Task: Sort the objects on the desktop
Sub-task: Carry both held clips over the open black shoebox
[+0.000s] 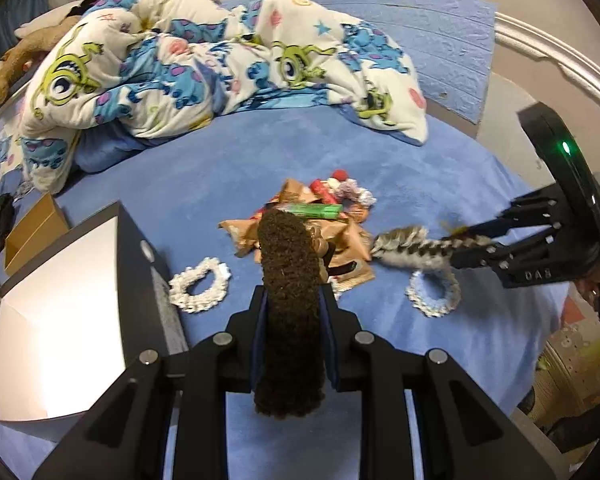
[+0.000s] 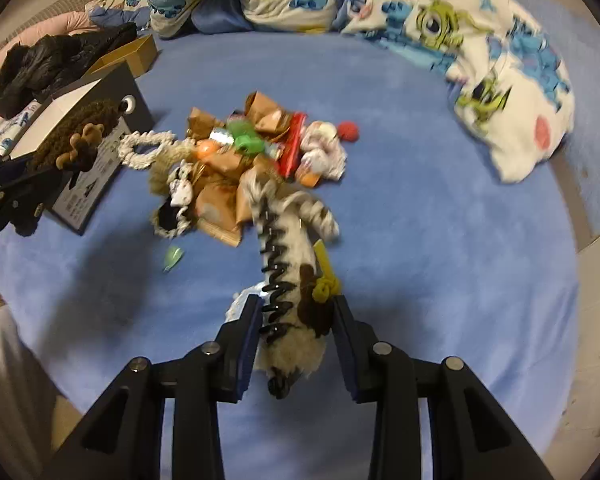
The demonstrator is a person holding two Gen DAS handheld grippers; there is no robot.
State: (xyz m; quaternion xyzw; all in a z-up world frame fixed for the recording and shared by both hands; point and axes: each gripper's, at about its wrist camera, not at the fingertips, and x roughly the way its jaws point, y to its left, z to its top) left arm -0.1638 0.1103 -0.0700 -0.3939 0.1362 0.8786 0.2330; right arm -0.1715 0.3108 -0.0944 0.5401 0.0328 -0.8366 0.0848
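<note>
i'm working over a bed covered in a blue sheet (image 1: 227, 168), soft and napped, with a bare stretch of it around a small heap of things in the middle. a rumpled cartoon-print duvet (image 1: 203, 68) lies bunched along the far side, and past it a pale wall and a white curved bed frame (image 1: 556, 52) edge the mattress. a tan plush toy (image 1: 15, 64) sits off the far left corner by a blue curtain.

my left gripper (image 1: 289, 304) is clamped on a brown fuzzy hair clip (image 1: 289, 300), which stands up between the pads and is lifted clear of the sheet. just to its left stands a dark box with a white inside (image 1: 59, 320), open at the top, and behind that a small cardboard box (image 1: 35, 232).

my right gripper (image 2: 295, 312) is closed on a cream, brown-spotted fuzzy hair clip (image 2: 287, 280) with black teeth; its far end hangs over the near edge of the heap.

the heap (image 2: 251, 152) is brown snack packets, a red wrapper, a green piece, an orange bit and pale scrunchies, with a red ball (image 2: 348, 130) just beside it. a white scrunchie (image 1: 199, 286) lies on the sheet between the box and the heap, and a pale blue scrunchie (image 1: 434, 294) lies on the other side, below the right gripper. a black garment (image 2: 55, 64) is piled behind the boxes.
</note>
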